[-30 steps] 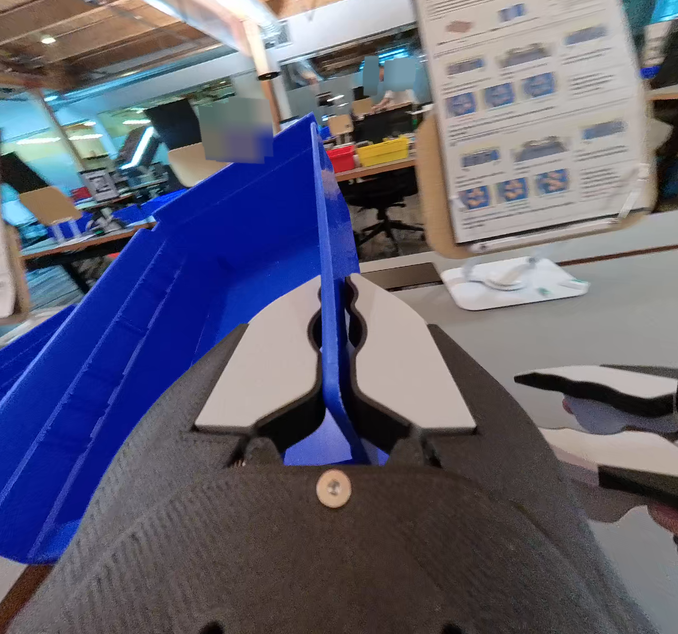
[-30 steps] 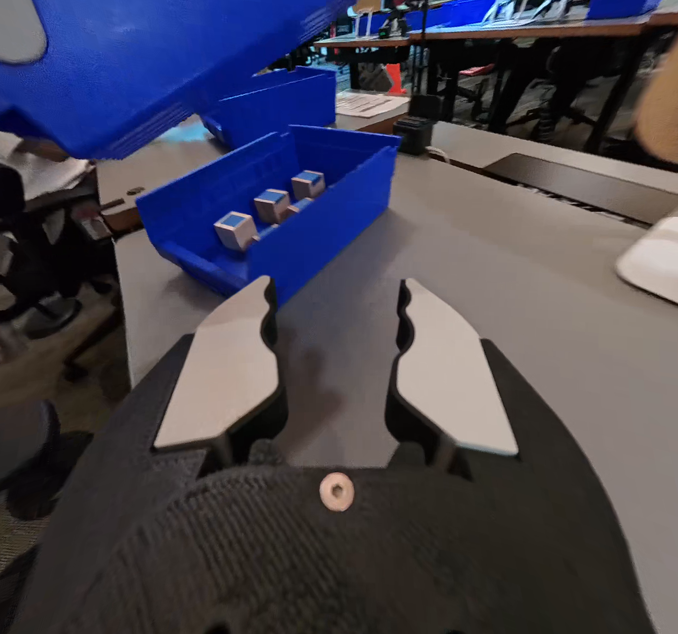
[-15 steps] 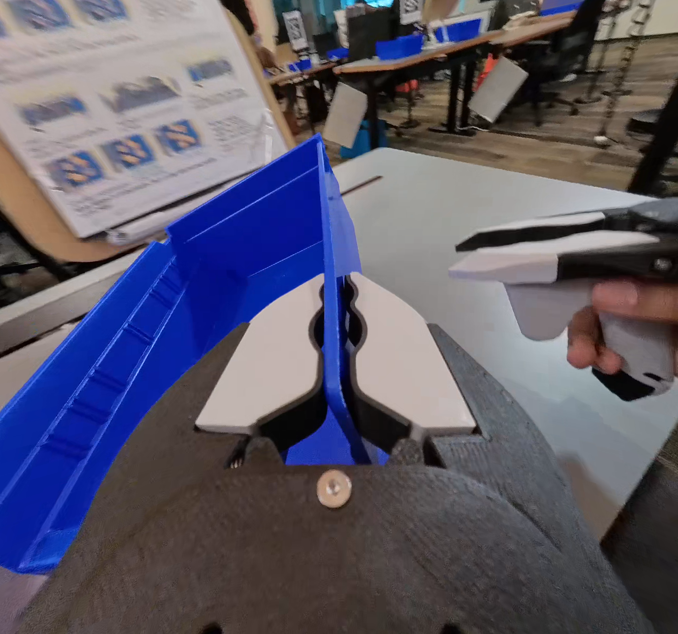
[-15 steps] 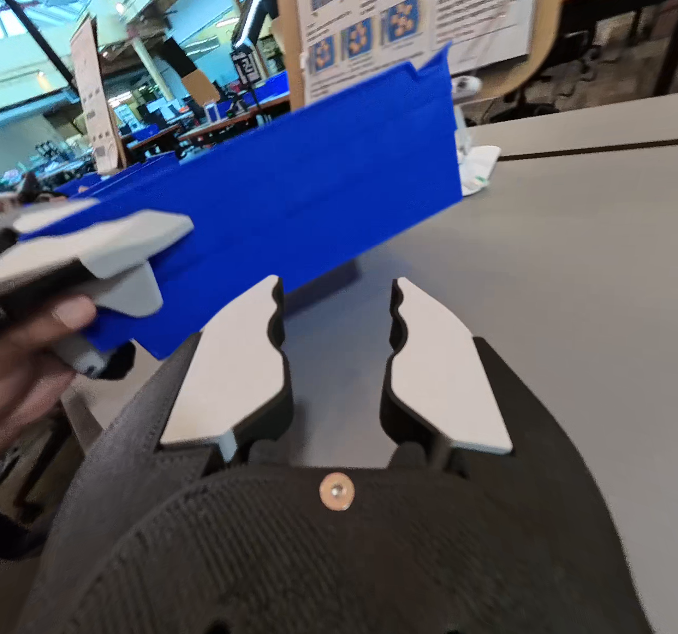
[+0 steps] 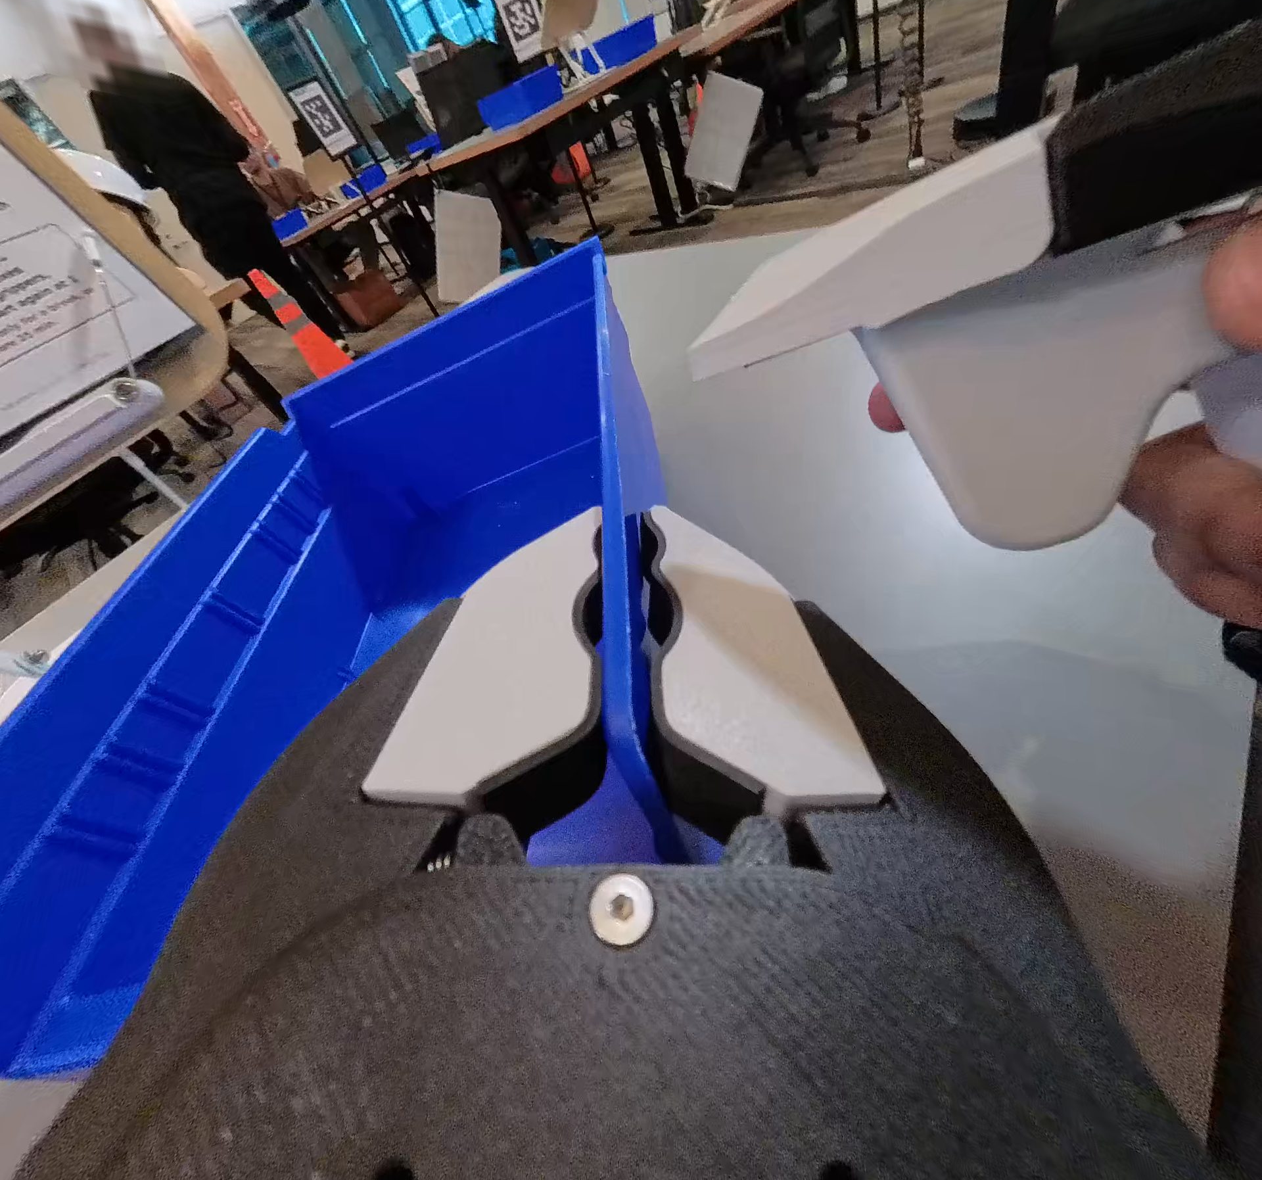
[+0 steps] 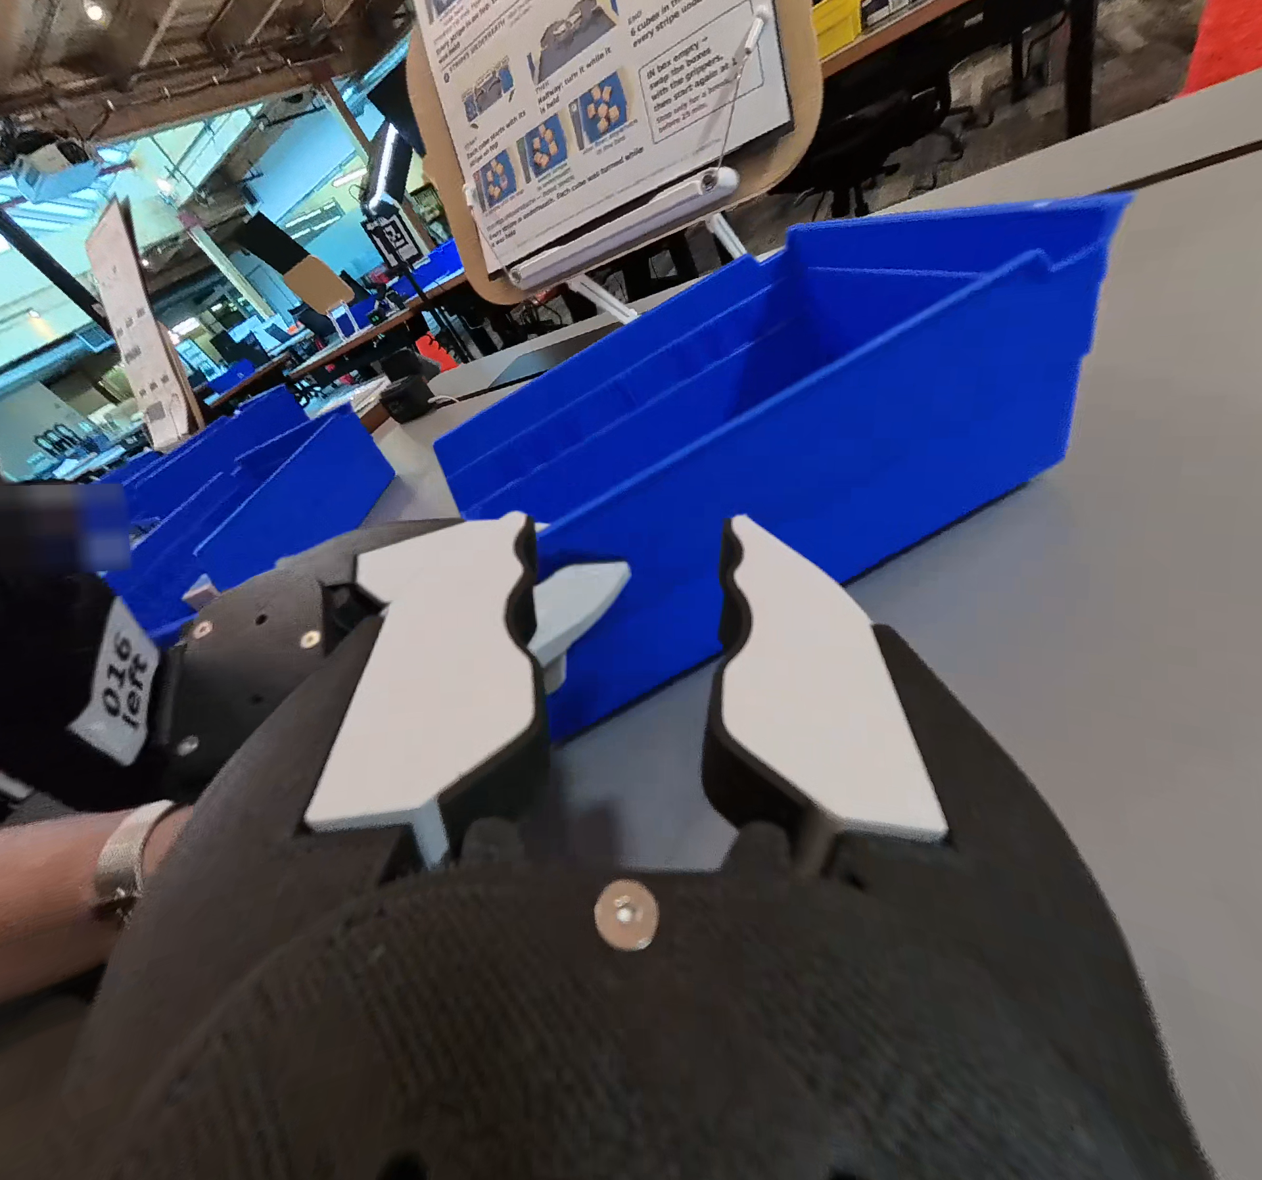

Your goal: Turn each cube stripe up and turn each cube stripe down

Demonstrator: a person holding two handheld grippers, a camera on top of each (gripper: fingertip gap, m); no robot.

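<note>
My left gripper is shut on the right side wall of an empty blue bin. In the right wrist view the same bin sits low on the grey table, and one of the left gripper's fingers shows against the bin's near wall. My right gripper is open and empty, just in front of that wall. It also shows in the left wrist view, held in a hand to the right of the bin. No cube shows clearly; a small grey corner peeks from the bin at left.
More blue bins stand on the table to the left. An instruction board on a white stand rises behind the empty bin. A person in black stands beyond the table. Desks and chairs fill the background.
My left gripper has swung the empty bin round to the right and brought it down to the table. My right gripper has stayed open and has turned to face the bin.
</note>
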